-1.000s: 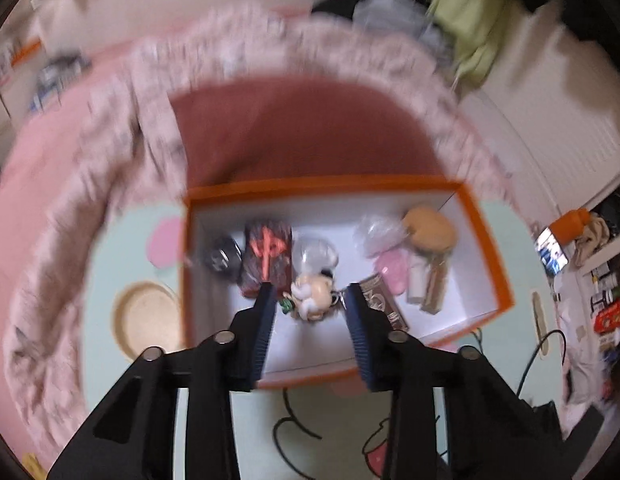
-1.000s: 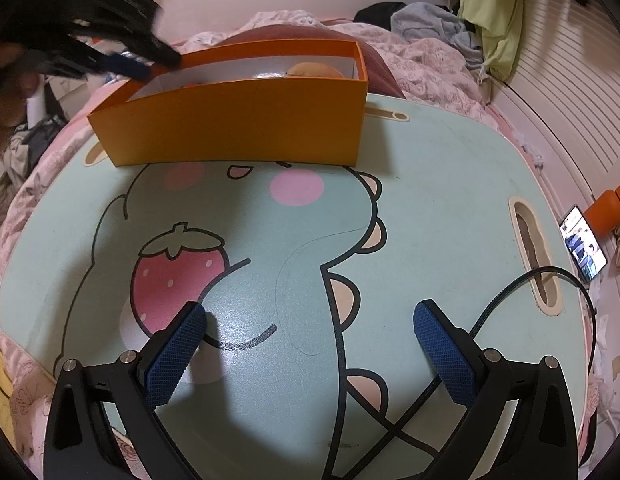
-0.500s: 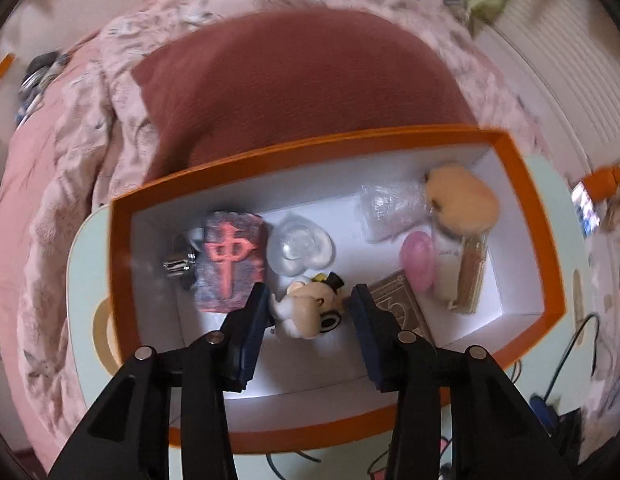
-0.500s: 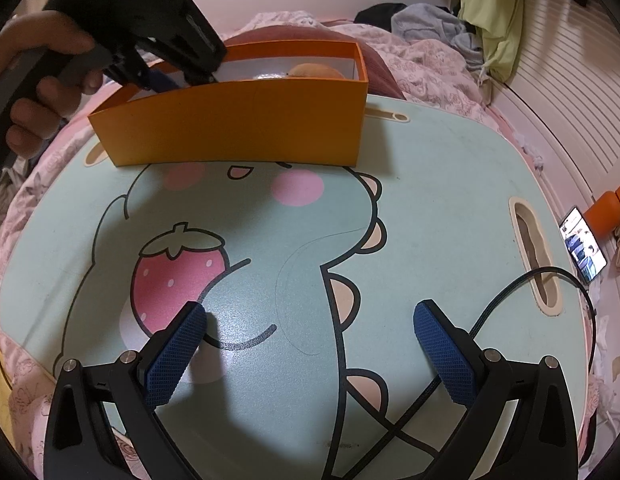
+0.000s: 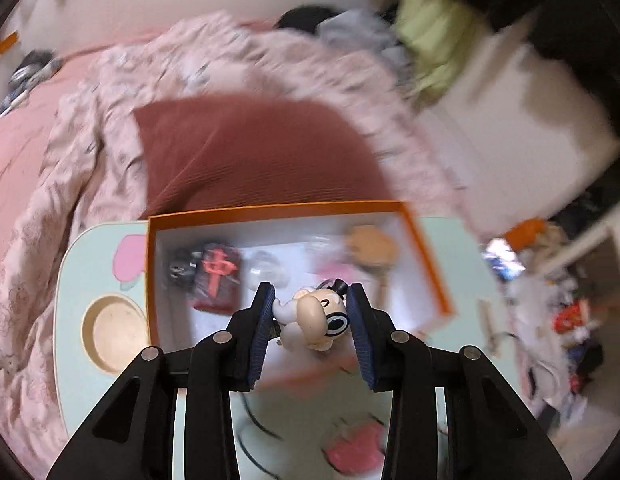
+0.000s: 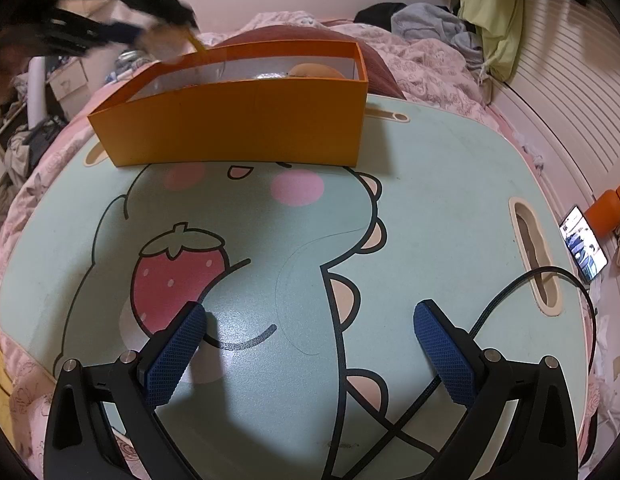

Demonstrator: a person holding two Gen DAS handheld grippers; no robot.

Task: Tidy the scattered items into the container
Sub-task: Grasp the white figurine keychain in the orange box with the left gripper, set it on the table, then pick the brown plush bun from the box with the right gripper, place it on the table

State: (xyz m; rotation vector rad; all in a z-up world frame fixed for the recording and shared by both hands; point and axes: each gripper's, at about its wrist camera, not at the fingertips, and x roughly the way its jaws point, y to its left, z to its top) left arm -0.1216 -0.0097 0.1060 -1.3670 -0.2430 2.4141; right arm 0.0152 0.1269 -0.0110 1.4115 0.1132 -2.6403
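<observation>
My left gripper (image 5: pixel 310 312) is shut on a small cream cartoon figurine (image 5: pixel 316 318) with big eyes and a tiny black hat, held above the near side of the orange box (image 5: pixel 426 252). The box holds a dark block with a red character (image 5: pixel 216 276), a clear piece, a pink item and a tan plush (image 5: pixel 370 246). In the right wrist view the orange box (image 6: pixel 238 124) stands at the table's far side, and the blurred left gripper (image 6: pixel 122 28) hovers over its left end. My right gripper (image 6: pixel 310 344) is open and empty, low over the mint cartoon table (image 6: pixel 450 200).
A black cable (image 6: pixel 510 292) runs across the table's right side by a slot handle (image 6: pixel 534 256). A round recess (image 5: pixel 112 332) lies left of the box. Pink bedding and a maroon cushion (image 5: pixel 250 152) lie behind. A phone (image 6: pixel 584 248) and an orange bottle lie right of the table.
My left gripper has lifted and pulled back with the figurine still in it; the box looks smaller and farther now. My right gripper has not moved.
</observation>
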